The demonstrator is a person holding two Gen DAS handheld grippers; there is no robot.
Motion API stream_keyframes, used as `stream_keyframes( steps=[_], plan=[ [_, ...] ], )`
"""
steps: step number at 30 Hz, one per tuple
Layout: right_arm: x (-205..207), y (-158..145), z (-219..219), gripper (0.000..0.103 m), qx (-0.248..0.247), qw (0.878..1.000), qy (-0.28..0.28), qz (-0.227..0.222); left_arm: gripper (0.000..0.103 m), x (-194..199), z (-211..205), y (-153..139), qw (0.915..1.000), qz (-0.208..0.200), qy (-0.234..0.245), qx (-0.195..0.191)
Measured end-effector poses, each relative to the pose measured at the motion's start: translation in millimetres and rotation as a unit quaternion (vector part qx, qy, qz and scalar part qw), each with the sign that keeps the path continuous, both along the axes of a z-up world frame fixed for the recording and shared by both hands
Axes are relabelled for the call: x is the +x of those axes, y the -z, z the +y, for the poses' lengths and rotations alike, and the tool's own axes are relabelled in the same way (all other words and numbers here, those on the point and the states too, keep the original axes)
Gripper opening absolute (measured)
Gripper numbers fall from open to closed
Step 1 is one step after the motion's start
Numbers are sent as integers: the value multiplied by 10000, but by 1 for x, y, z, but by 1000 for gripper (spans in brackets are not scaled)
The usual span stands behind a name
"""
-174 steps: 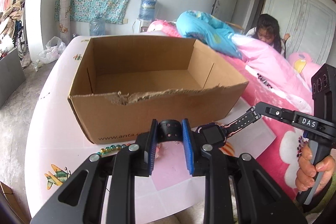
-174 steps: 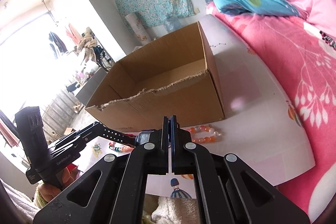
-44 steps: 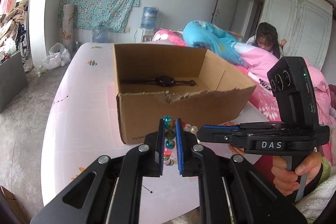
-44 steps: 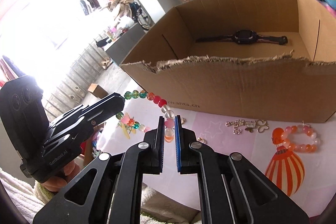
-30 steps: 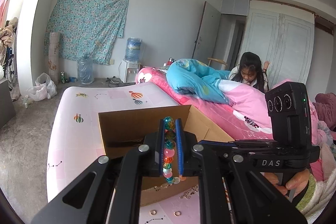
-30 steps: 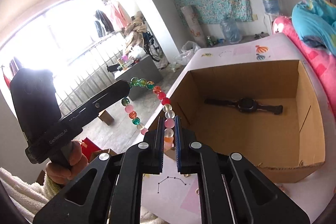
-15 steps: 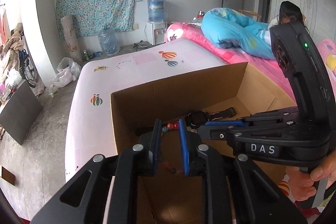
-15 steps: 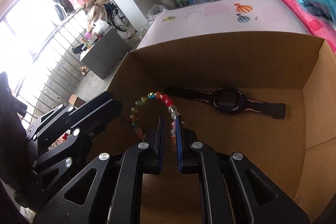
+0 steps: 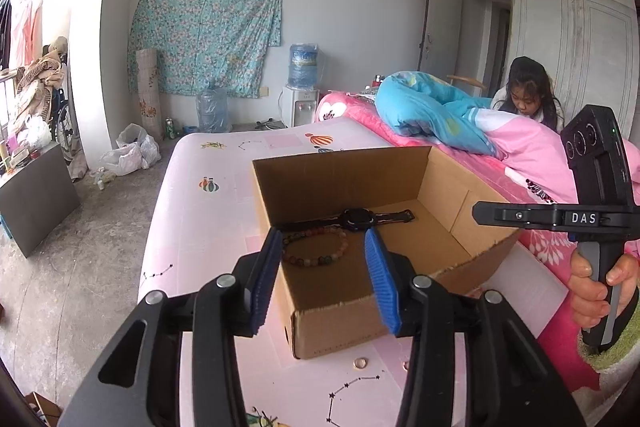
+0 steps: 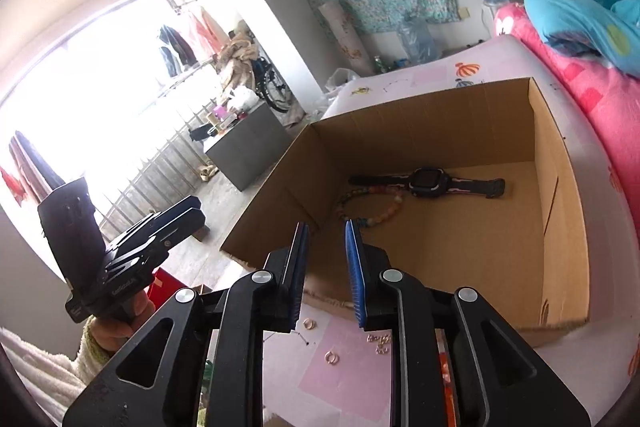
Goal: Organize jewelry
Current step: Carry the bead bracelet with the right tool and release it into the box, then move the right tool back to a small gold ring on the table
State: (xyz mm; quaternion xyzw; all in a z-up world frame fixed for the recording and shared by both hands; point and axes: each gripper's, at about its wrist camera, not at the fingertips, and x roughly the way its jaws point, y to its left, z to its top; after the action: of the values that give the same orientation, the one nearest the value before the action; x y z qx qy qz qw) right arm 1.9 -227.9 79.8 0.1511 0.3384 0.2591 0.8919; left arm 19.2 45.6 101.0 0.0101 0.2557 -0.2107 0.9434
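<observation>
The cardboard box sits on a pink mattress with its top open and its near rim torn ragged. Bare mattress runs to the box's left and behind it; on its right a pink quilt lies close beside the wall. In front of the near wall lies a narrow strip of mattress.

Inside the box are two things. One black wristwatch lies stretched flat toward the far wall. One beaded bracelet of mixed colours lies in a loop on the floor just in front of it; in the right wrist view the bracelet touches the watch at its strap.

The left tool hangs over the box's near left corner, its blue pads standing wide apart with nothing between them; its jaws have just been opening. The right tool hangs above the near rim, its pads apart by a smaller gap and also empty, having likewise just been opening. From the left wrist the right tool reaches level over the box's right wall, held in a hand.

On the mattress outside the box lie small pieces: at least two gold rings and a small cluster of metal charms.
</observation>
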Motion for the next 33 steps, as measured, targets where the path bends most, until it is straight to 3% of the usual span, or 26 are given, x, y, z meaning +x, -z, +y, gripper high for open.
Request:
stream_keyframes(
  steps=[3,6,10,15,20,22,26,33],
  plan=[
    [-22,16,5,25,-114,9998,-93,162,46,-23,2,14,9998,143,146,-34],
    [-29,46,16,26,-197,9980,-65,604,50,-34,-7,37,9988,422,238,25],
    [-27,83,30,27,-445,9923,115,1147,50,-29,-25,77,9956,869,112,328],
    [-25,97,45,27,-657,9897,57,1273,50,-16,-48,107,9899,1014,64,985],
    [-24,102,53,27,-756,9881,79,1340,49,-6,-57,120,9898,959,73,1051],
    [-24,100,53,27,-748,9883,86,1324,46,-5,-61,124,9896,918,124,1097],
    [-24,99,50,26,-696,9888,132,1317,27,-1,-67,131,9872,1057,176,1182],
    [-24,99,45,25,-583,9893,167,1330,17,5,-67,133,9882,1099,-31,1068]
  ],
)
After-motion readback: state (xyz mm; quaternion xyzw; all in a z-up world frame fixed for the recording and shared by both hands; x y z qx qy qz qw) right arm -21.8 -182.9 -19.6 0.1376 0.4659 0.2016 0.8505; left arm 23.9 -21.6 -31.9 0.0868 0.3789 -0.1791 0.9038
